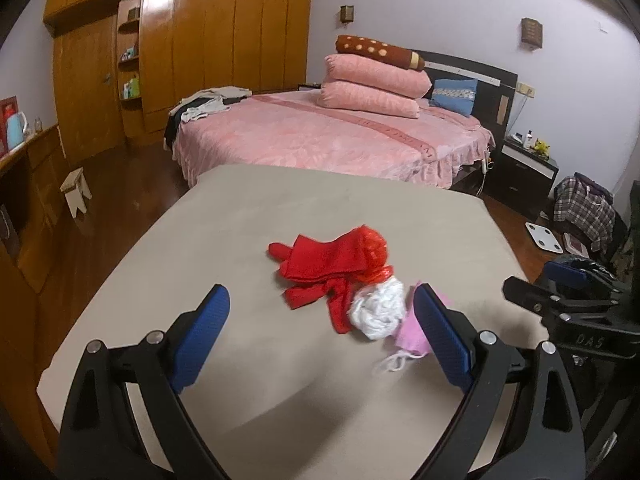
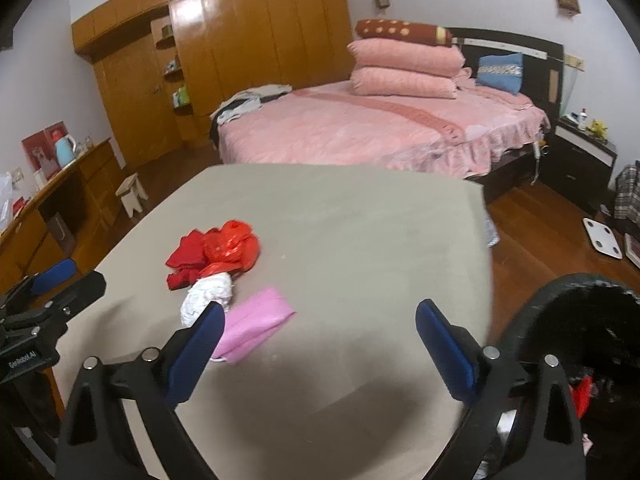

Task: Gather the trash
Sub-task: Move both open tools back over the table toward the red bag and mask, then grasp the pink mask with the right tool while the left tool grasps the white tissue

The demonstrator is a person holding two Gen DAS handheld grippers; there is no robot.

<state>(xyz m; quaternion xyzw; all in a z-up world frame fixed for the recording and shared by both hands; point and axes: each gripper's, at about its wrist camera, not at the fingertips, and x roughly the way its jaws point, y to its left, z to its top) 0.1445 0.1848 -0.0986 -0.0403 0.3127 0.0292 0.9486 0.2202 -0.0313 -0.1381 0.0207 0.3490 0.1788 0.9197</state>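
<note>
A small heap of trash lies on the beige table [image 1: 240,216]: red cloth pieces [image 1: 320,264], a crumpled red plastic bag [image 1: 372,248], a white paper wad [image 1: 378,308] and a pink mask [image 1: 410,330]. My left gripper [image 1: 322,304] hovers open just short of the heap, its right finger beside the pink mask. In the right wrist view the red bag [image 2: 230,246], white wad [image 2: 206,296] and pink mask [image 2: 256,322] sit left of centre. My right gripper [image 2: 320,320] is open and holds nothing. A black bin [image 2: 592,320] stands at the table's right edge.
A pink bed [image 1: 320,136] with stacked pillows stands beyond the table. Wooden wardrobes [image 1: 192,40] line the back wall. A small stool [image 1: 76,192] and a white scale [image 1: 546,236] sit on the wooden floor. A dark nightstand [image 1: 524,172] is at the right.
</note>
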